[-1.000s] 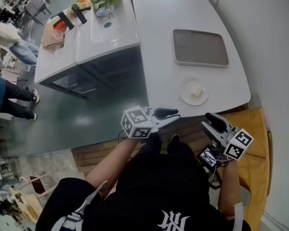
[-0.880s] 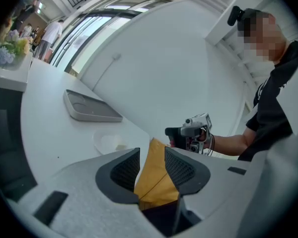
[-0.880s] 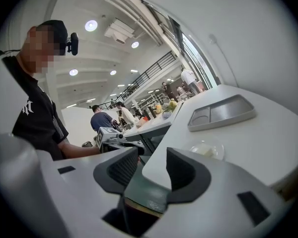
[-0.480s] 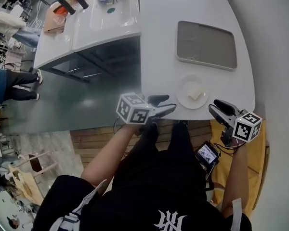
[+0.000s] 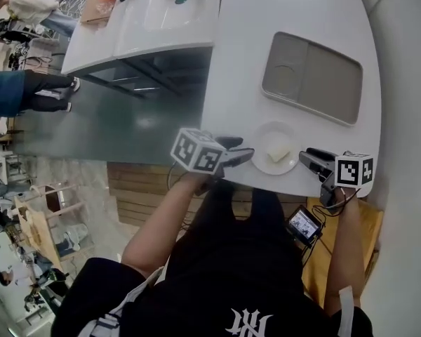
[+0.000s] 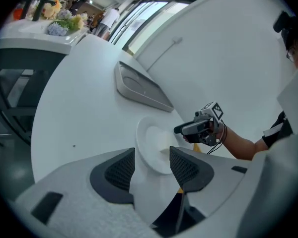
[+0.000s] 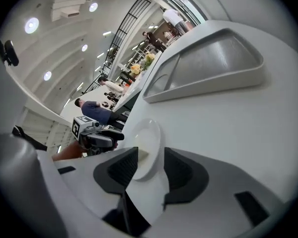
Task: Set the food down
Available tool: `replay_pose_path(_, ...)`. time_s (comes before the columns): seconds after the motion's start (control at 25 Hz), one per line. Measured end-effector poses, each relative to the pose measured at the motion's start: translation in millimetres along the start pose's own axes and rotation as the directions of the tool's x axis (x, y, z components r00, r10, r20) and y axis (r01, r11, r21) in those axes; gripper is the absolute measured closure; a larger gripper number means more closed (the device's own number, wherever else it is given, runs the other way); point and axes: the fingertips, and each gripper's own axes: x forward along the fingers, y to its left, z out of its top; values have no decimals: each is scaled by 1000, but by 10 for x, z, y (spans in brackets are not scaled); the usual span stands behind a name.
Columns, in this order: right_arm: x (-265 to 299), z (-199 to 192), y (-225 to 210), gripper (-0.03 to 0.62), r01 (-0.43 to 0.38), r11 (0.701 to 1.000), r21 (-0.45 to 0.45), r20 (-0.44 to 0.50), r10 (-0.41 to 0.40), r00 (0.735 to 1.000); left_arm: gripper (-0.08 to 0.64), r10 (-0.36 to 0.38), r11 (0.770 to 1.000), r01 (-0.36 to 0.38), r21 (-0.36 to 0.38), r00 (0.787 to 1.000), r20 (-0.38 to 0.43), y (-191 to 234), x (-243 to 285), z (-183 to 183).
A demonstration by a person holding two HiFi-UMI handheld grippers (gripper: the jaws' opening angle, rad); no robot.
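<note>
Food point(image 5: 279, 151), a pale block, lies on a white plate point(image 5: 261, 163) at the near edge of the table point(image 5: 266, 20), so setting it down looks done. The left gripper point(image 5: 244, 152), its jaws just opened, and the right gripper point(image 5: 306, 159) flank the plate, both wide apart and empty. Only the head view shows them short of its rim. Farther off lies a grey tray point(image 5: 312, 78).

Observed: left gripper point(image 5: 240, 153) tilted forward and down, jaws just opened, now wide apart, nothing between them. The right gripper point(image 5: 307, 159) is tilted down likewise, jaws apart, empty. Both grippers angle toward each other, well apart; forearms point(image 5: 161, 220) bare, extended forward
</note>
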Motion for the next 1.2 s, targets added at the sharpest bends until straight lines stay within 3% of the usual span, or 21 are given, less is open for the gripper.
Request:
replay_pose_path(0.2, 33, -131, -39, 443, -29, 999, 38, -47, 31, 998, 367, 38, 999, -38, -2, 995, -93, -1, 172, -192)
replay_pose_path(0.52, 141, -107, 66, 471, -86, 993, 84, -86, 94, 992, 414, 29, 998, -36, -52, 993, -118, -17, 217, -127)
replay_pose_path(0.8, 244, -2, -20, 508, -79, 990, 114, -94, 90, 991, 462, 35, 997, -43, -60, 991, -130, 122, 266, -74)
replay_pose_path(0.96, 217, 18, -54, 523, -54, 992, 117, -63, 61, 996, 481, 41, 998, -46, -39, 989, -140, 109, 277, -103)
replay_pose_path(1.04, 210, 34, -77, 563, -47, 990, 130, -43, 53, 998, 500, 47, 998, -52, -29, 988, -150, 136, 277, -122)
replay_pose_path(1.2, 186, 57, -103, 568, -44, 989, 142, -31, 49, 998, 506, 33, 999, -38, -24, 985, -171, 123, 307, -143)
